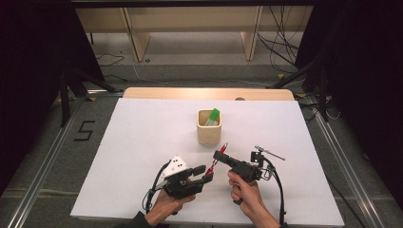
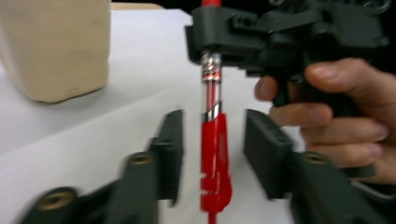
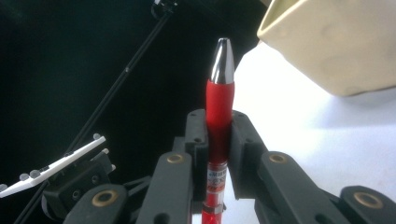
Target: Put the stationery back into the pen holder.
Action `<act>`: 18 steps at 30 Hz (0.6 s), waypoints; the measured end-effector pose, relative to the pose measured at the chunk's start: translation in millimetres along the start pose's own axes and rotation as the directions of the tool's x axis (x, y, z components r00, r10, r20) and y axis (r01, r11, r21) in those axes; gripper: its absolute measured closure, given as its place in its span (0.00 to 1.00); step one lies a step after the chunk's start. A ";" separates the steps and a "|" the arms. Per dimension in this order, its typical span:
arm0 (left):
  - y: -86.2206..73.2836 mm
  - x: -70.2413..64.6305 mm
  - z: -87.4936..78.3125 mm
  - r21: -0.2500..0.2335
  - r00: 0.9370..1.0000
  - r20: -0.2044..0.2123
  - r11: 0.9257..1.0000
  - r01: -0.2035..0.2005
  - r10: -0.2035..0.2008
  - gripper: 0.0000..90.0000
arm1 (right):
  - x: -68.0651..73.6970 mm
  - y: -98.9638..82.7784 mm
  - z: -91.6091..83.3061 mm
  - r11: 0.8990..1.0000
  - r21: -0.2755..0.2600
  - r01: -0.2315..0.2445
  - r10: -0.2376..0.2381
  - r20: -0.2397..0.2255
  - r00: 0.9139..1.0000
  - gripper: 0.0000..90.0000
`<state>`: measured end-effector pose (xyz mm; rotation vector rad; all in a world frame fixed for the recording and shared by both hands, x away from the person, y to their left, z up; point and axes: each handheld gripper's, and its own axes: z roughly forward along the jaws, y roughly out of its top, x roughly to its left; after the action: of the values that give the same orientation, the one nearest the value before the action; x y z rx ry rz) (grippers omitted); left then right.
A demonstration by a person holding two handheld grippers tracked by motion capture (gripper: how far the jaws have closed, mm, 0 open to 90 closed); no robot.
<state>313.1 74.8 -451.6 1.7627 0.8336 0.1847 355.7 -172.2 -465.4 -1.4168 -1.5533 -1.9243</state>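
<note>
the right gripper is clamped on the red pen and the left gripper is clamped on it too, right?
Not quite. The right gripper is clamped on the red pen, but the left gripper stands open around it, pads clear of it, as the left gripper view shows.

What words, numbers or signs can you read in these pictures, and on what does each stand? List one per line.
"5": black mark on the grey floor left of the table.
Print on the silver band of the red pen: too blurred to read.
Label on the pen's clear barrel, between the jaws of the right claw: too small to read.
</note>
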 end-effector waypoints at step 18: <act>1.4 28.0 -32.7 0.050 0.997 -0.067 0.998 -0.043 0.046 0.36 | 25.4 20.6 -9.1 0.937 0.001 0.350 -0.346 0.150 0.926 0.89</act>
<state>317.6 117.3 -446.1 1.8299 0.8544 0.2577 354.0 -179.3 -432.3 -1.3964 -1.9710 -2.0769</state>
